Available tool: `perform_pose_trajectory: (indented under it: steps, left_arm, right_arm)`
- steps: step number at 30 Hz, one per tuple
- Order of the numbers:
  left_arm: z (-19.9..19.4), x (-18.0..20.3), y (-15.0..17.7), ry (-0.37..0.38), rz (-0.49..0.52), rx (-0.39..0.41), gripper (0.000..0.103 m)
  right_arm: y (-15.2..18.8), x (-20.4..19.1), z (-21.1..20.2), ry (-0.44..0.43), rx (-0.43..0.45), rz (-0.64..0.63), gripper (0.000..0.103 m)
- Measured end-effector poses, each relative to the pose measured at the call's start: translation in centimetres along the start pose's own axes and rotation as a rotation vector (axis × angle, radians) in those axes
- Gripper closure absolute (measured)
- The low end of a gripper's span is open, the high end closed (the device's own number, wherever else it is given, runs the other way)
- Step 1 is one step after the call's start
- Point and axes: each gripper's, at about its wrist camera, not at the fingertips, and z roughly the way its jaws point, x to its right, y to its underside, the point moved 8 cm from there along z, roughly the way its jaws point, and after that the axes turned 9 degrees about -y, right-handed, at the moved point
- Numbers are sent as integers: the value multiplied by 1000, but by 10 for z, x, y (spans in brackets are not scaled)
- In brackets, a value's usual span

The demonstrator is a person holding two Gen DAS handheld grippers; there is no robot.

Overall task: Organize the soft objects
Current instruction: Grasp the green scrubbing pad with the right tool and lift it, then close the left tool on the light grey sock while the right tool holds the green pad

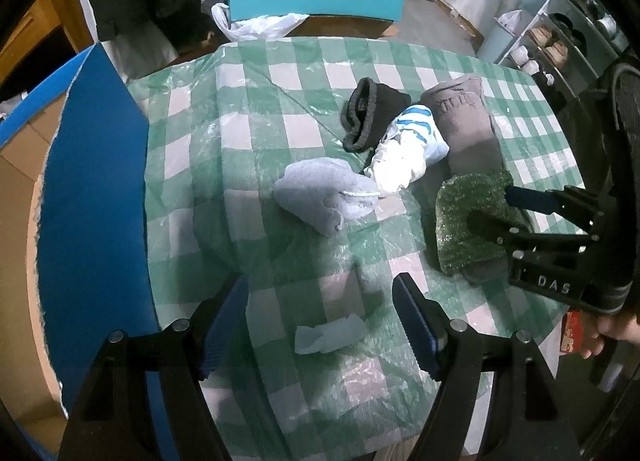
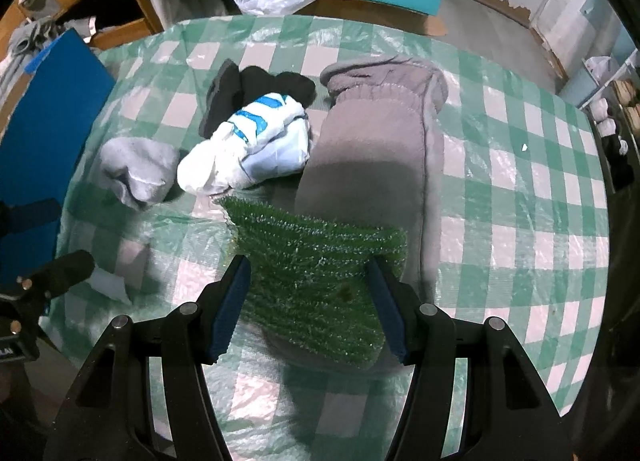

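Holding the green scrubby cloth (image 2: 320,289) between the pads, my right gripper (image 2: 310,301) stood about half open, its blue pads pressed against the cloth's two side edges, with the far end of the cloth draped over the near end of the long grey fleece roll (image 2: 380,165). From that wrist view the white-and-blue bundle (image 2: 256,141) lay at eleven o'clock of the cloth, the black sock (image 2: 256,89) beyond it at about twelve, and the pale grey-blue cloth (image 2: 136,169) well out at ten o'clock, all on the checked tablecloth (image 2: 520,201).

My left gripper (image 1: 320,325) was wide open and held nothing; a small crumpled tissue (image 1: 330,335) lay on the tablecloth between its fingers, untouched as far as I could tell.

I judged the step to be setting the green cloth down tidily. To do it well I thought I should keep the squeeze even so the springy pile did not slip out sideways, clear the fleece roll before lowering so the cloth would not hang half on it, and let it lie flat before releasing. The plastic film over the tablecloth looked slippery, so dragging seemed unwise. The left gripper had room to come in at nine o'clock and steady an edge.
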Motion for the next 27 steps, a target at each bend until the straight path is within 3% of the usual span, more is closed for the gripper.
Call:
perform_pose_trajectory:
  steps: [13,24,27]
  left_arm:
    - [13,10,-17,6,-4,-5,24]
    - [30,15,-33,-2,-21,-24,23]
    - [32,17,-34,-2,-21,-23,23]
  right_arm:
    - [2,2,6,3,7,-14,44]
    - [1,8,1,-41,39,10,88]
    - [0,7,-5,-60,54,15,92]
